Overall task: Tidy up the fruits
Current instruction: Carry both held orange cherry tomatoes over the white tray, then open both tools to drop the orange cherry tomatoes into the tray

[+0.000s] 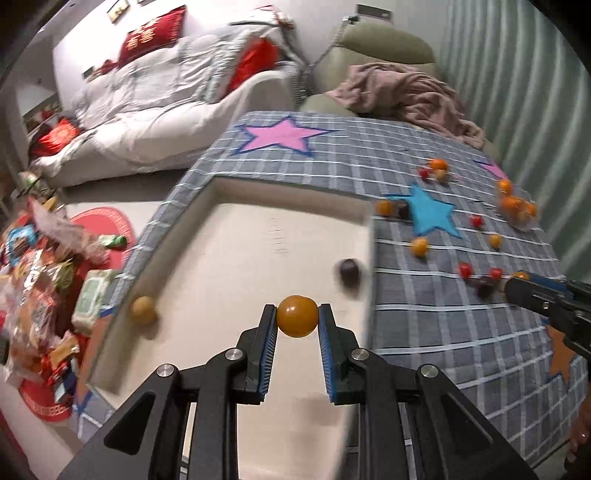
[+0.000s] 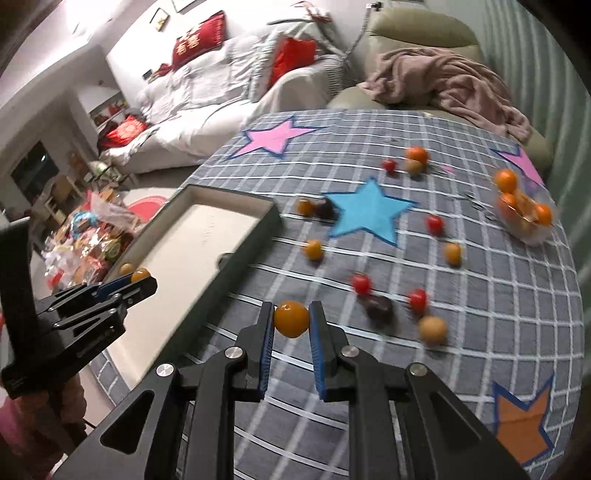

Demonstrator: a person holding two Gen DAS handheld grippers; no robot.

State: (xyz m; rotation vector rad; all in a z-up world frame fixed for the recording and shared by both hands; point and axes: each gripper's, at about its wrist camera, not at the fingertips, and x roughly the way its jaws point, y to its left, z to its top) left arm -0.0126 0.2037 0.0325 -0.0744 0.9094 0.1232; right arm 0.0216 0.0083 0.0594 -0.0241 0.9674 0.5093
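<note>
At far left, beyond the worktop (image 1: 424,332) edge: a heap of snack packets (image 1: 40,280) on the floor. Next, on the checked cloth, a shallow tray (image 1: 221,188) holding a tan fruit (image 1: 143,310) against its left wall and a dark fruit (image 1: 349,272) near its right wall. Above the tray's pale floor: left gripper (image 1: 297,320), pads clamped tight on a yellow-orange fruit (image 1: 297,316) held clear of the surface. Right of the tray, over bare cloth: right gripper (image 2: 291,319), likewise closed hard on an orange fruit (image 2: 291,319), off the cloth. Just beyond it, scattered loose: red tomatoes (image 2: 361,283), a dark pair (image 2: 380,308), a tan ball (image 2: 433,329), several small orange ones (image 2: 313,249) around the blue star (image 2: 365,212). Toward the far right edge: a clear tub (image 2: 532,229) lying tilted, with oranges (image 2: 508,201) inside, one more (image 2: 505,180) just at its upper rim. Behind all this, a white sofa (image 2: 207,99) and an armchair (image 2: 417,33) draped with a pink blanket (image 2: 450,77).
</note>
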